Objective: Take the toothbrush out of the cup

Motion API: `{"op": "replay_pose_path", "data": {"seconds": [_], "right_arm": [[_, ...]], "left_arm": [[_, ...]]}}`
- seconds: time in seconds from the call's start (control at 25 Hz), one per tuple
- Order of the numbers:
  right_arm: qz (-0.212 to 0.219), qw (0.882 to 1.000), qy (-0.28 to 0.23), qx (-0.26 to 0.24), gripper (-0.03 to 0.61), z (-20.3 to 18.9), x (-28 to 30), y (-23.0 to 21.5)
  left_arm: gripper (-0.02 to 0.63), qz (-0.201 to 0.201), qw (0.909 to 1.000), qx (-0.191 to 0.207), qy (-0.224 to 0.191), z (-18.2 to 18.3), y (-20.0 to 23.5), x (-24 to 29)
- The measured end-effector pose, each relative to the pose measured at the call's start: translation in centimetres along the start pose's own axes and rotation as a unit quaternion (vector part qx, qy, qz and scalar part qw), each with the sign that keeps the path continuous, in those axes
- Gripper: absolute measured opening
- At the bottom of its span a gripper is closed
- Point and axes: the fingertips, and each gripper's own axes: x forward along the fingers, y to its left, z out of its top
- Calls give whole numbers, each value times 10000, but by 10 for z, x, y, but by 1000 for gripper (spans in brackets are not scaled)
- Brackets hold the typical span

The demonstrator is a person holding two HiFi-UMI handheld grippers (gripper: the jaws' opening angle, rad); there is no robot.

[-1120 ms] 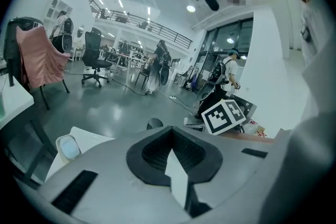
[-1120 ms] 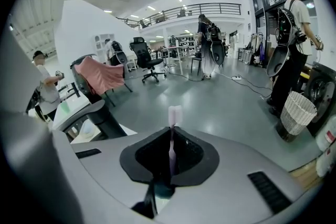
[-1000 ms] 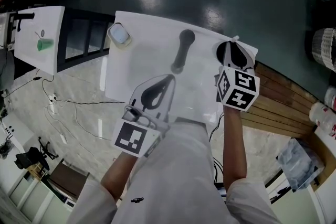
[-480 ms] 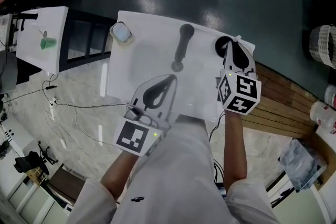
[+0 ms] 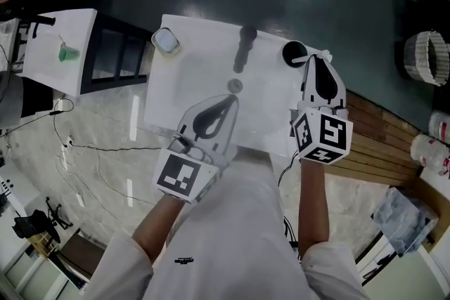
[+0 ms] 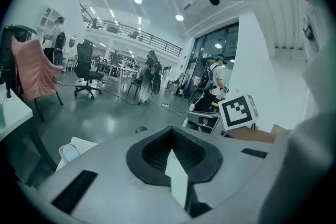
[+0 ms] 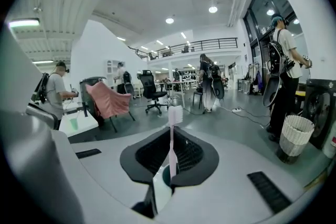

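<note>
My right gripper (image 5: 320,63) hangs over the white table's (image 5: 190,81) right edge, shut on a pink toothbrush. In the right gripper view the toothbrush (image 7: 171,140) stands upright between the jaws, white head on top, well clear of any cup. The clear cup (image 5: 166,41) stands at the table's far left corner, also low left in the left gripper view as the cup (image 6: 69,152). My left gripper (image 5: 226,105) hovers over the table's near edge, jaws together with nothing between them.
A second white table (image 5: 49,46) with a small green cup (image 5: 67,53) stands to the left. A wicker basket (image 5: 426,57) and wooden slats (image 5: 380,140) lie to the right. Office chairs, a pink cloth (image 7: 107,100) and standing people fill the room beyond.
The right gripper has drifted slightly right and toward me with the toothbrush still in it. The dark shadows on the table have shrunk and slid away. The left gripper has barely moved.
</note>
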Motion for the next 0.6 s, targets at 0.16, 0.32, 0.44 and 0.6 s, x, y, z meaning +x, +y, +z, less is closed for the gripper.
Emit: {"op": "replay_pose_path", "data": {"seconds": [0.16, 0.32, 0.44, 0.6], "right_arm": [[70, 9996, -275, -75, 15, 19, -25, 7], [131, 9984, -482, -265, 15, 35, -53, 16], [170, 9966, -642, -482, 15, 44, -74, 24], [160, 9960, -756, -456, 15, 49, -102, 26]], "left_arm": [[2, -53, 9999, 108, -109, 4, -8, -12], [2, -86, 9996, 133, -254, 12, -15, -23], [2, -97, 9994, 150, -293, 15, -18, -34], [2, -93, 9989, 221, -397, 17, -19, -46]]}}
